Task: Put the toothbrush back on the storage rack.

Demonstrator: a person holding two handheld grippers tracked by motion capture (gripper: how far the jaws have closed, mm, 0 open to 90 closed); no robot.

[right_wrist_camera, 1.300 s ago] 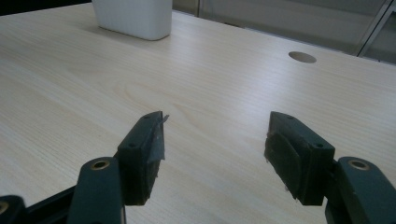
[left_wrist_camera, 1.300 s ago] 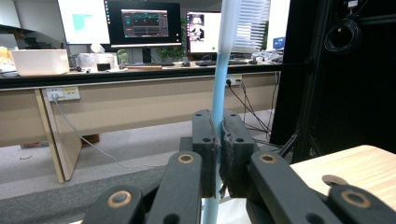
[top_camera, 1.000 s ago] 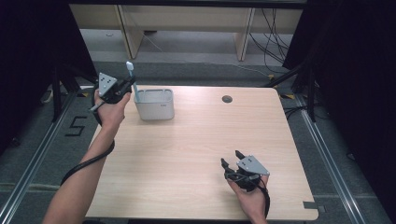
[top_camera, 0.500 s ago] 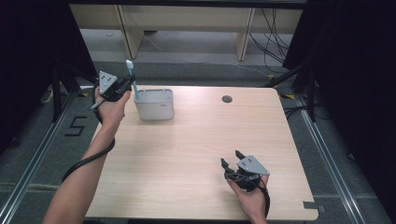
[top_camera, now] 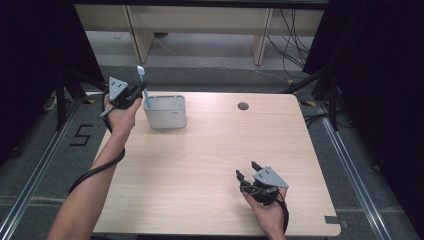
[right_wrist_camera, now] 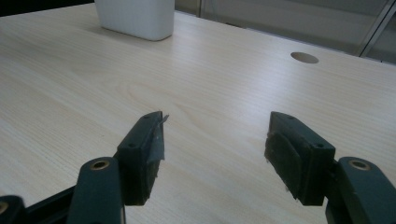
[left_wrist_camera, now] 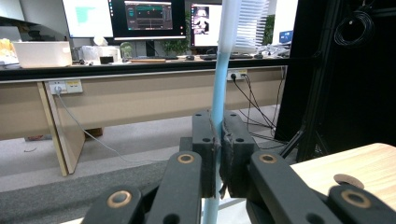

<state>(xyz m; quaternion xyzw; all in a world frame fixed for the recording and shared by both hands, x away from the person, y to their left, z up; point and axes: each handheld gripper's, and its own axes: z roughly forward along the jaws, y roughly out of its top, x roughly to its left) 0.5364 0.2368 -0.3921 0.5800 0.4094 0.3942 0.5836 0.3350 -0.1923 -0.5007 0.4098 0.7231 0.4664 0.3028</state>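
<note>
Left gripper (top_camera: 136,92) clamped on upright blue toothbrush (top_camera: 142,82): lower straight into white holder (top_camera: 166,111), release once seated; right gripper (top_camera: 248,170) apart, idle.

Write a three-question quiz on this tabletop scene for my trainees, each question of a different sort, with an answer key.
1. What does the left gripper clamp?
2. True or false: the right gripper holds the white holder.
3. The toothbrush stands: A upright, B flat, C upside down?

Key
1. The blue toothbrush, by its handle.
2. False: its jaws are open with nothing between them, low over the table.
3. A, bristles up.
</note>
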